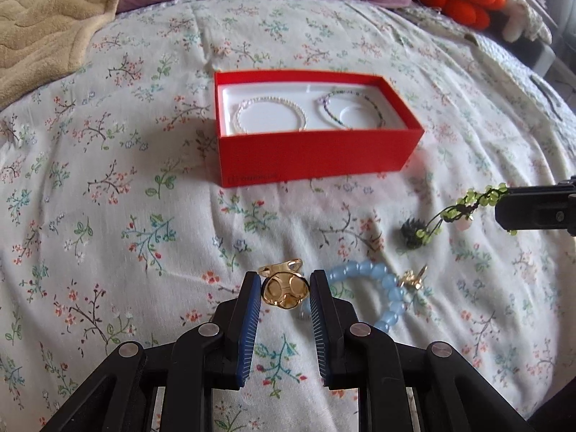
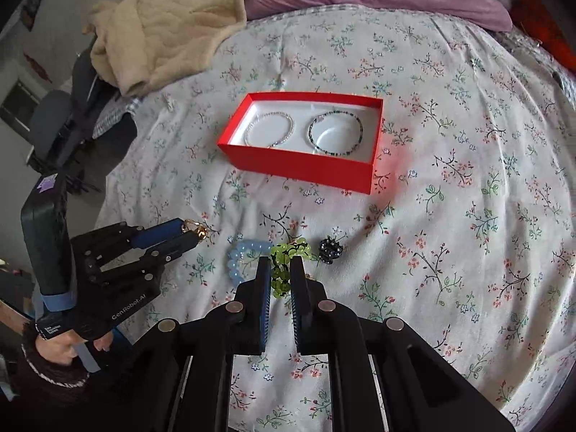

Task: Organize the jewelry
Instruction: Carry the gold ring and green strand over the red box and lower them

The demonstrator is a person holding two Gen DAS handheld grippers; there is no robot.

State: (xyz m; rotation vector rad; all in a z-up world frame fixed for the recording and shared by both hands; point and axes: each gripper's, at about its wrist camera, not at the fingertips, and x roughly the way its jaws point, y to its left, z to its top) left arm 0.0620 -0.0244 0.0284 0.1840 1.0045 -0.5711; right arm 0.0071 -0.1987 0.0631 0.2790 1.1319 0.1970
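The left gripper point(image 1: 285, 289) clamps a gold ring point(image 1: 284, 288) between its pads, low over the bed point(image 1: 108, 216). At its 2 o'clock a blue bead bracelet point(image 1: 374, 284) lies on the sheet. The right gripper point(image 2: 280, 277) pinches a green bead bracelet point(image 2: 284, 262), with a dark charm point(image 2: 330, 249) at its 1 o'clock. Farther off at 12 o'clock, the red box point(image 2: 302, 165) holds a white bracelet point(image 2: 270, 130) and a dark bracelet point(image 2: 335, 133).

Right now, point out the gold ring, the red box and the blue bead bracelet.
gold ring point(image 1: 285, 291), left wrist view, round face.
red box point(image 1: 316, 154), left wrist view, front wall.
blue bead bracelet point(image 2: 235, 255), right wrist view, left curve of beads.
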